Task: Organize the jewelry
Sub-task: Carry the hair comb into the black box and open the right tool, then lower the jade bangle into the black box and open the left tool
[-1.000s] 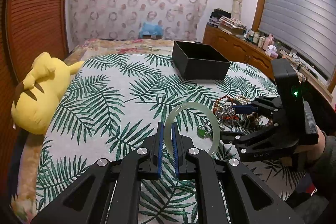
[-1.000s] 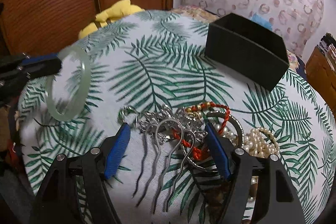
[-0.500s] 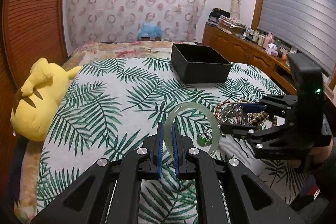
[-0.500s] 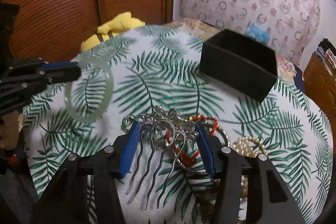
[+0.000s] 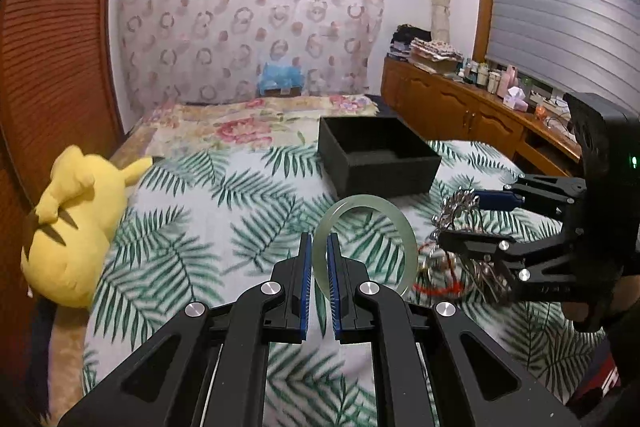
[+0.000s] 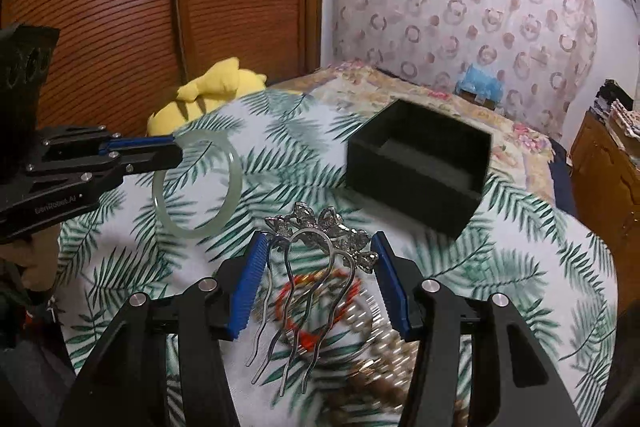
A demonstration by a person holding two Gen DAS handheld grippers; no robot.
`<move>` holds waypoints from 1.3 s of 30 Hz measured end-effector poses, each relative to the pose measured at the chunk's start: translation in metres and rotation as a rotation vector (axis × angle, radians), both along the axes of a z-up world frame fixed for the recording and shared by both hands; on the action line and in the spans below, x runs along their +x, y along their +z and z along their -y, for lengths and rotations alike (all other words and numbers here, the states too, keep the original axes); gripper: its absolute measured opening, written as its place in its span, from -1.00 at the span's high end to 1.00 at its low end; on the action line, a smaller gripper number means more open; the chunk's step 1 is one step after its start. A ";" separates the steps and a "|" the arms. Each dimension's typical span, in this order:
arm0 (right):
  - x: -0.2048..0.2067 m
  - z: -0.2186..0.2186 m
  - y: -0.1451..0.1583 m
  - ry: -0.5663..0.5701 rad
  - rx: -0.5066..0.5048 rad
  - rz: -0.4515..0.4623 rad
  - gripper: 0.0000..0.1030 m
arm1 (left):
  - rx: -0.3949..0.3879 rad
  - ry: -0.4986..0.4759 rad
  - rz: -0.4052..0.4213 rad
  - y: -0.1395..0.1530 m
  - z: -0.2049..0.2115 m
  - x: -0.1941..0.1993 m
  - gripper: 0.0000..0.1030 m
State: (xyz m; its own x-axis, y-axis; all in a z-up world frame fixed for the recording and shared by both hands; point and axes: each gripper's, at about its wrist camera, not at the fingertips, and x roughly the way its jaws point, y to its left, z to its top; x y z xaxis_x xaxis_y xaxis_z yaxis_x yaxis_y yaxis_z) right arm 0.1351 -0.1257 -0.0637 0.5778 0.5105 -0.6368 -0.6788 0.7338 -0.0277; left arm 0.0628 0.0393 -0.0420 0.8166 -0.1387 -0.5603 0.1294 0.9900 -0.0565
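Observation:
My left gripper (image 5: 317, 259) is shut on a pale green jade bangle (image 5: 402, 227) and holds it upright above the leaf-print cloth; it also shows in the right wrist view (image 6: 236, 171). My right gripper (image 6: 320, 251) is shut on a silver hair comb (image 6: 316, 227) with a flower top, lifted above the jewelry pile (image 6: 360, 323) of red cord, pearls and beads. In the left wrist view the right gripper (image 5: 460, 219) is to the right with the comb (image 5: 456, 207). An open black box (image 5: 376, 155) (image 6: 416, 163) stands farther back.
A yellow plush toy (image 5: 72, 223) lies at the left edge of the bed (image 5: 192, 227). A wooden dresser (image 5: 460, 111) with bottles runs along the right wall. A wooden slatted door (image 6: 160, 7) is behind the plush.
My right gripper has closed on the silver comb and lifted it off the pile. My left gripper has risen with the bangle and moved toward the black box.

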 end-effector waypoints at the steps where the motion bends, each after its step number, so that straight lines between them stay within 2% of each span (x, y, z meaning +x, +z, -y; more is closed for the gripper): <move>1: 0.005 0.002 0.003 -0.006 0.003 0.005 -0.09 | 0.002 -0.002 0.003 0.002 0.001 0.004 0.87; 10: 0.088 0.016 0.033 -0.098 0.005 0.045 -0.09 | 0.027 -0.014 0.023 0.017 0.010 0.042 0.87; 15: 0.128 0.014 0.036 -0.129 -0.003 0.046 -0.09 | 0.048 -0.015 0.014 0.018 0.017 0.071 0.87; 20: 0.156 0.010 0.027 -0.151 -0.017 0.023 -0.10 | 0.075 -0.004 -0.003 0.015 0.024 0.094 0.87; 24: 0.170 0.008 0.019 -0.149 -0.009 -0.020 -0.10 | 0.093 0.004 -0.008 0.017 0.029 0.108 0.87; 26: 0.173 0.012 0.017 -0.161 0.004 -0.034 -0.32 | 0.098 0.007 -0.008 0.019 0.030 0.113 0.87; 27: 0.173 0.013 0.017 -0.162 0.016 -0.039 -0.33 | 0.102 0.008 -0.008 0.019 0.030 0.115 0.87; 31: 0.168 0.031 0.019 -0.170 0.060 -0.057 -0.34 | 0.116 0.011 -0.012 0.021 0.034 0.125 0.87; 39: 0.137 0.057 0.020 -0.202 0.024 -0.036 -0.34 | 0.110 0.006 -0.047 0.016 0.051 0.156 0.87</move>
